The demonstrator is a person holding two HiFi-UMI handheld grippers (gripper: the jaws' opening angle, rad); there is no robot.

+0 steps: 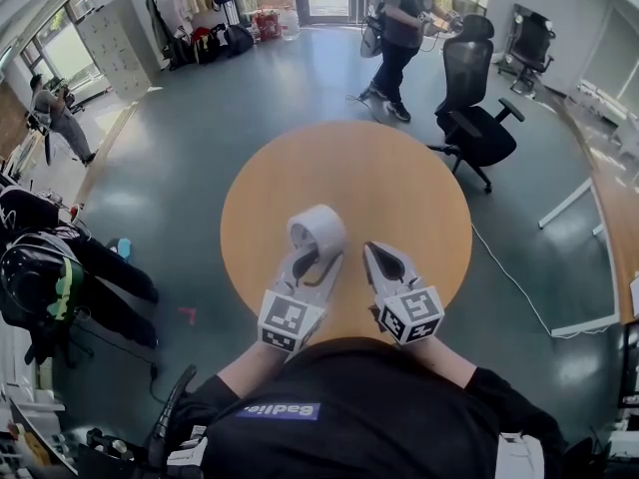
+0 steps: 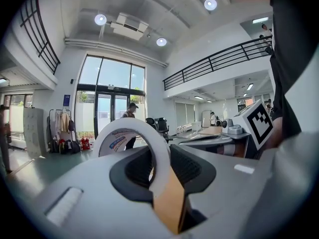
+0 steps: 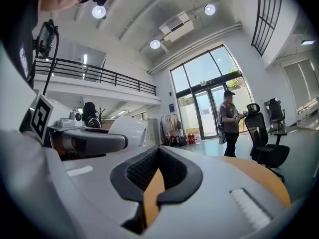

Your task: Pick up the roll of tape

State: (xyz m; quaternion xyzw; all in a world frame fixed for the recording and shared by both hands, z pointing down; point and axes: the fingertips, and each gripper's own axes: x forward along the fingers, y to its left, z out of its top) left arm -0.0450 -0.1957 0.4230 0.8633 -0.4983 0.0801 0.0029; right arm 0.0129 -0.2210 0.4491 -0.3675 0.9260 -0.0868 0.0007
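A white roll of tape (image 1: 318,230) stands on edge above the round wooden table (image 1: 399,183), near its front. My left gripper (image 1: 316,258) is shut on the roll's wall, one finger through the hole and the other outside. In the left gripper view the roll (image 2: 130,129) rises between the dark pads (image 2: 192,169). My right gripper (image 1: 375,253) hovers just to the right, shut with nothing in it. In the right gripper view the roll (image 3: 128,131) shows to the left beyond the left gripper's finger (image 3: 94,142).
A black office chair (image 1: 477,108) stands behind the table at the right. Beyond it a person (image 1: 399,28) stands on the grey floor. Clothes racks and bags (image 1: 200,18) line the far wall. More desks run along the right side (image 1: 599,178).
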